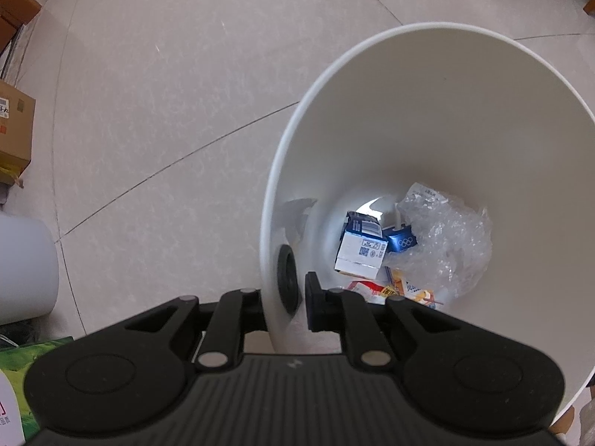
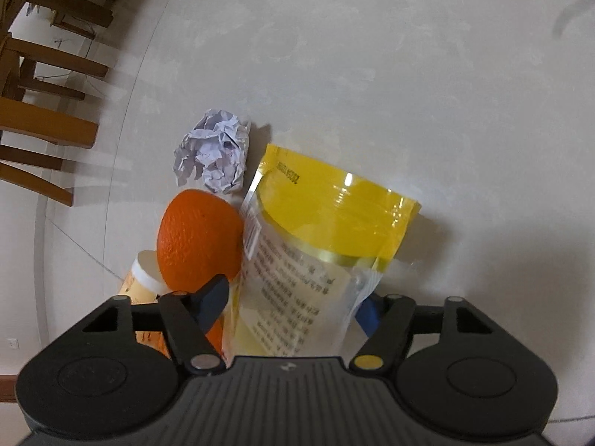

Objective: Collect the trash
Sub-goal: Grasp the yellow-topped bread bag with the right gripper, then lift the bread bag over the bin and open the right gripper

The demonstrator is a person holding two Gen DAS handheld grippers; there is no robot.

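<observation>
Left gripper (image 1: 302, 297) is pinched tight on the smooth white plastic bin (image 1: 427, 111) wall, lower centre. Right gripper (image 2: 293, 306) straddles a glossy yellow pouch (image 2: 319, 245), unclear whether it's gripping yet. Dimpled orange (image 2: 199, 238) and crumpled paper ball (image 2: 212, 156) sit left of it.

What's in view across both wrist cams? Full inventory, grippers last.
bin: 1, white, on floor
cartons: 2, blue-white, in bin
plastic wrap: 1, clear, in bin
wrappers: some, orange-red, bin bottom
cardboard box: 1, brown, floor edge
yellow pouch: 1, between right gripper fingers
orange: 1, beside pouch
paper ball: 1, white, behind orange
bottle: 1, white cap, under orange
chairs: wooden, background
left gripper: shut on bin wall
right gripper: around pouch, contact unclear
</observation>
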